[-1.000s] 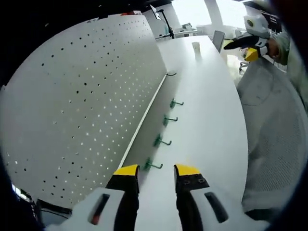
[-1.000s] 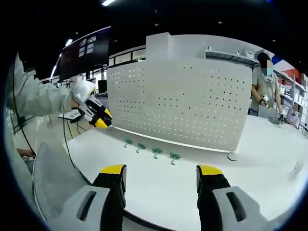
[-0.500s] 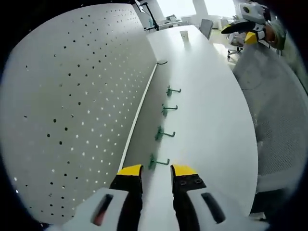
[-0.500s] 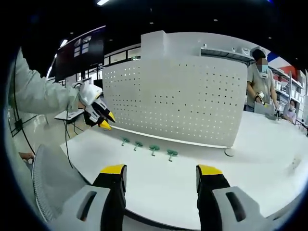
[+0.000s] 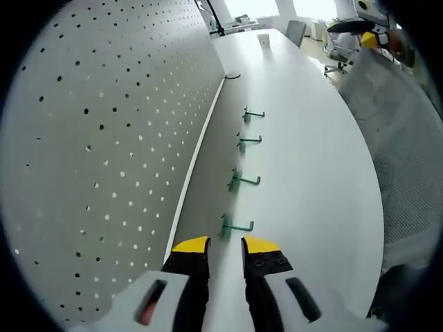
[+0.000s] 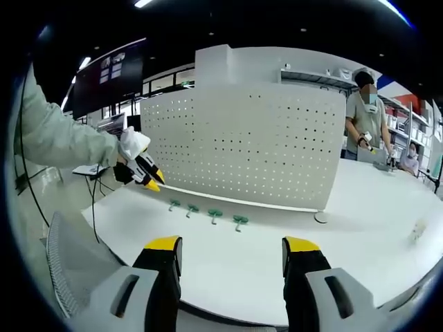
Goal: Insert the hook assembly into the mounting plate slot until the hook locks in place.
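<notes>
A white pegboard mounting plate (image 5: pixel 104 138) stands upright along the white table (image 5: pixel 311 180). Several green hooks lie in a row at its foot; the nearest hook (image 5: pixel 235 226) is just ahead of my left gripper (image 5: pixel 225 247), which is open with nothing between its yellow tips. In the right gripper view the pegboard (image 6: pixel 256 152) faces me, with the hook row (image 6: pixel 215 214) in front of it. My right gripper (image 6: pixel 232 245) is open and well back from the table edge. The left gripper (image 6: pixel 143 173), held by a gloved hand, hovers at the row's left end.
A small round disc (image 6: pixel 320 217) lies by the pegboard's right end, and a small cup (image 6: pixel 417 232) sits further right. A grey mesh chair (image 5: pixel 408 159) stands beside the table. A person (image 6: pixel 363 117) stands behind at the back right.
The left gripper has moved down and in towards the pegboard's foot, so the nearest hook now sits just ahead of its tips, and its jaws have narrowed a little. The right gripper has barely moved.
</notes>
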Motion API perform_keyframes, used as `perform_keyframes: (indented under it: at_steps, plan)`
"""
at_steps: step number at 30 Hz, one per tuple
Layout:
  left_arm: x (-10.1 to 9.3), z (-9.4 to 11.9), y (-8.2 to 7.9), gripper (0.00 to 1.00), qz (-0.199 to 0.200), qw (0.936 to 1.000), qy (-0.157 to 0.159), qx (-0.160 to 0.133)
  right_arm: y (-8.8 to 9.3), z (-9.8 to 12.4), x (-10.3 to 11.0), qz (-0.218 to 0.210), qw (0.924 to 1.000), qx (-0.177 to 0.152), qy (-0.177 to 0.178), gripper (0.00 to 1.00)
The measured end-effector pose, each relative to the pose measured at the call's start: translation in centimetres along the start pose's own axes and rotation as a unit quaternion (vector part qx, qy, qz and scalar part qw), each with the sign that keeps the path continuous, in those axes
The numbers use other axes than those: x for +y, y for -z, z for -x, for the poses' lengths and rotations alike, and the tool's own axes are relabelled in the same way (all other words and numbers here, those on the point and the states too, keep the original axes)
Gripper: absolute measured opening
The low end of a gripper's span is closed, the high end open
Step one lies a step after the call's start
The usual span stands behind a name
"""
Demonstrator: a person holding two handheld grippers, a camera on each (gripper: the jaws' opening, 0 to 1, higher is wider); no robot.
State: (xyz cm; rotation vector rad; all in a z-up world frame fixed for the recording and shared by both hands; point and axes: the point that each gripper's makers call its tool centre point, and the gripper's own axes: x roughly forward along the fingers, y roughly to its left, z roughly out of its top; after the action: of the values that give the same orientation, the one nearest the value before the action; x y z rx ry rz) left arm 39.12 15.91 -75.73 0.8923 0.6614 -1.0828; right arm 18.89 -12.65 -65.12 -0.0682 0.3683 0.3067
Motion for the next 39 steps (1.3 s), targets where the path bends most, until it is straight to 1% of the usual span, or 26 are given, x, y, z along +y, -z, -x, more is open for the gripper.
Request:
perform_keyframes:
  at_steps: [4, 8, 12, 24, 39]
  plan:
    - [-0.2, -0.8, 0.4, 0.19, 0.001, 0.9999, 0.009, 0.006, 0.2, 0.2, -0.2, -0.003, 1.0, 0.004, 0.007, 0.57]
    - [0.0, -1.9, 0.8, 0.19, 0.004, 0.9998, 0.015, 0.012, 0.3, 0.4, -0.4, -0.006, 0.9999, 0.006, 0.013, 0.57]
    - [0.3, -2.6, 0.9, 0.19, 0.006, 0.9997, 0.021, 0.013, 0.3, 0.4, -0.6, -0.007, 0.9997, 0.009, 0.02, 0.57]
    - [0.7, -4.6, 2.4, 0.17, 0.013, 0.9988, 0.038, 0.028, 0.2, -0.2, -0.3, -0.009, 0.9996, 0.013, 0.023, 0.57]
    - [0.3, -6.0, 2.2, 0.14, -0.004, 0.9983, 0.048, 0.032, 0.9, -0.6, 0.0, -0.012, 0.9994, 0.022, 0.025, 0.57]
